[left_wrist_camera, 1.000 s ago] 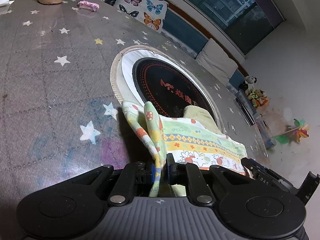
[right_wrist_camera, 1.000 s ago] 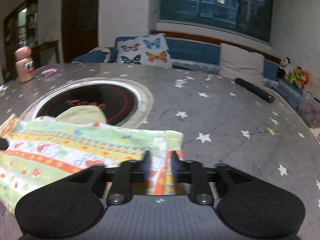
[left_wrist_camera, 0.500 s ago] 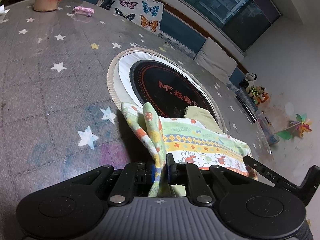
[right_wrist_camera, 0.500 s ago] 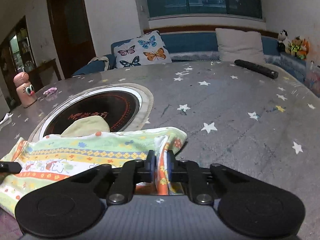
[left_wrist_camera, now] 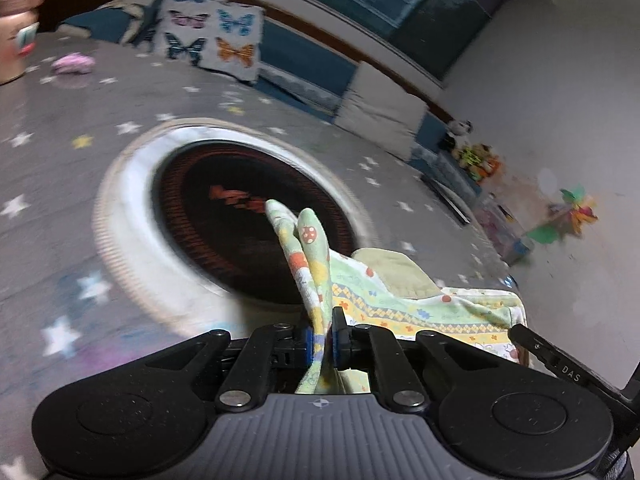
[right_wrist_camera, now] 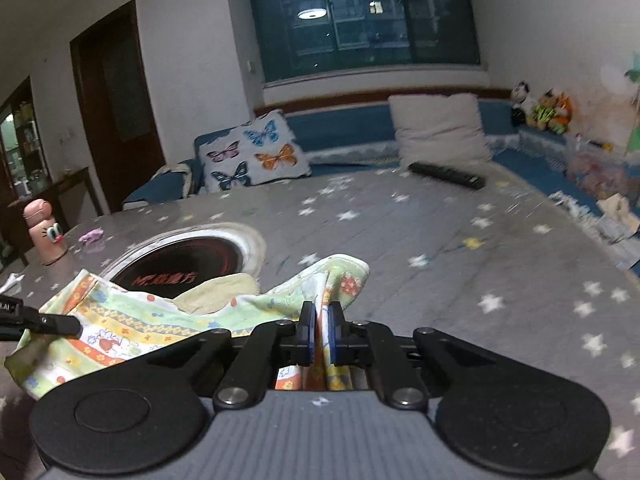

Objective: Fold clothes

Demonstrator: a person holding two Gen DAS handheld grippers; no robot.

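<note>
A small light-green garment with orange, yellow and cartoon print hangs stretched between my two grippers, lifted over the round star-patterned table. My left gripper is shut on one bunched corner of it. My right gripper is shut on the opposite corner of the garment. A plain yellow-green inner part shows at its far edge. The right gripper's tip shows at the right of the left wrist view, and the left gripper's tip at the left of the right wrist view.
A black round cooktop with a white rim is set in the table middle. A pink figurine bottle and a small pink object stand far left. A black remote lies at the far edge. A bench with cushions lies beyond.
Both grippers have lifted and moved forward over the table with the garment. The cloth now sags between them above the cooktop's near edge. Both views tilt up toward the room.
</note>
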